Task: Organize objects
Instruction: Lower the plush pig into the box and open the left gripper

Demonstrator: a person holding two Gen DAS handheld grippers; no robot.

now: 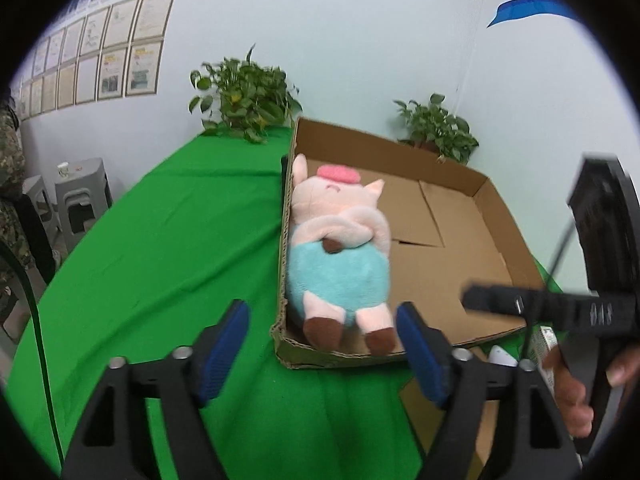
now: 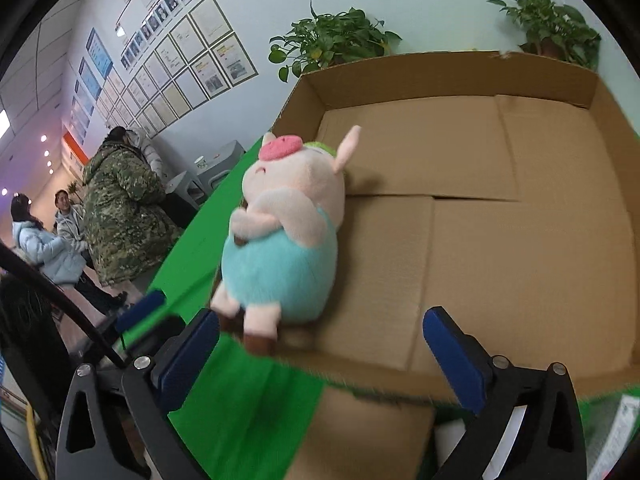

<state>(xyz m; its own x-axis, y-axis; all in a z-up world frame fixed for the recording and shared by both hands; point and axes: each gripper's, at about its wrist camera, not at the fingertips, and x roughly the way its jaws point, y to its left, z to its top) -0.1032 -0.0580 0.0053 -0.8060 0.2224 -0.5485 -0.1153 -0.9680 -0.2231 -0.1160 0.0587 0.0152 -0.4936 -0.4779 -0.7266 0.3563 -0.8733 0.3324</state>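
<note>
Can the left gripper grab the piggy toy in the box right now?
Probably yes. The left gripper is open, and the piggy toy lies just ahead of it, at the near end of the box by the left wall. Only the low near wall stands between, so it would reach over.

hidden: pink plush pig in turquoise overalls (image 1: 340, 256) covering shallow brown cardboard box's (image 1: 460, 240) left wall | blurred: small white printed carton (image 2: 618, 440), cut off at edge | illegible: framed wall papers (image 1: 120, 52)

Bright, even indoor light; slight motion blur, strong fisheye bending, black vignetted corners.
</note>
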